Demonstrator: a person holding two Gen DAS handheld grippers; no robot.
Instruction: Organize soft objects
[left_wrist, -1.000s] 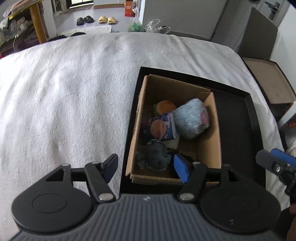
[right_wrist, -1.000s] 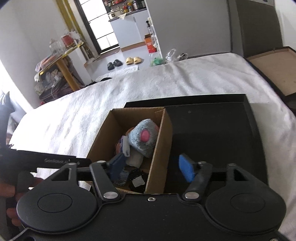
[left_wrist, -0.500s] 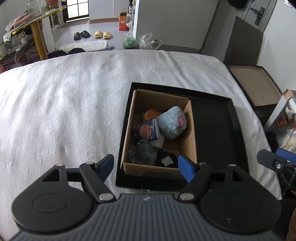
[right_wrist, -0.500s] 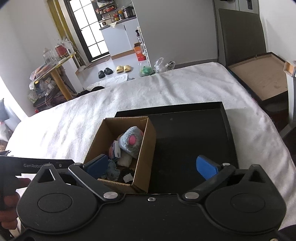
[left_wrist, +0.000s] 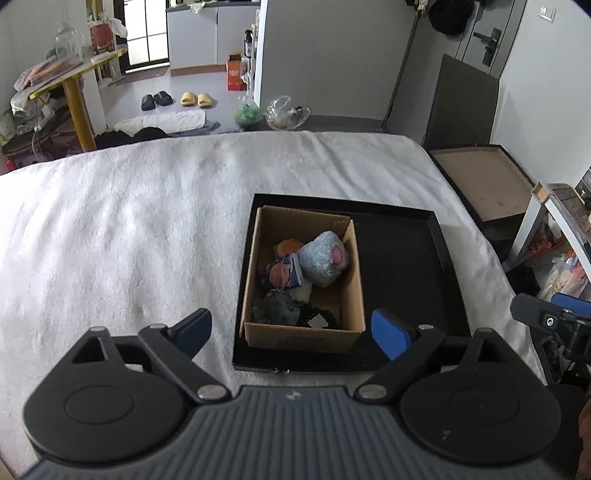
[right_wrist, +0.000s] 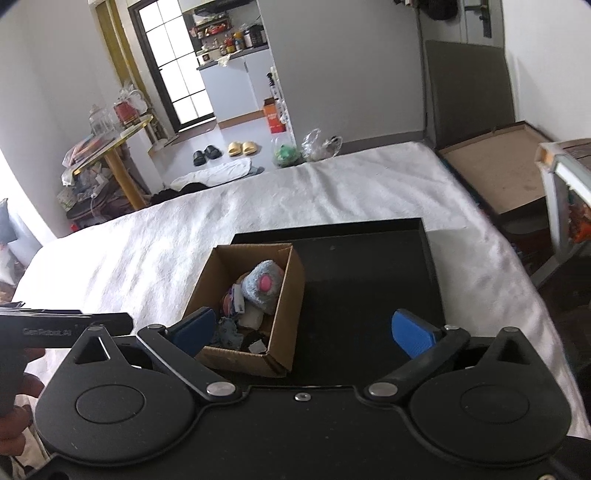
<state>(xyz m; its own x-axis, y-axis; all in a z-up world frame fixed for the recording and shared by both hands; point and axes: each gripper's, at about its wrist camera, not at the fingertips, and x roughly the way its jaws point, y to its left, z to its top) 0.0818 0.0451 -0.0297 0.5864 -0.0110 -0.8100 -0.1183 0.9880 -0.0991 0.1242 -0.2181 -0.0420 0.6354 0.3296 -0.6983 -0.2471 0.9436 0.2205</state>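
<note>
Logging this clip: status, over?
Left claw open, empty. Right claw open, empty. Soft toys in box on black tray, bed. Nothing in the way.

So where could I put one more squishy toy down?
The black tray is bare right of the cardboard box. The white blanket left of the tray is open too. Inside the box it is crowded: the fluffy blue toy and others fill most of it.
</note>
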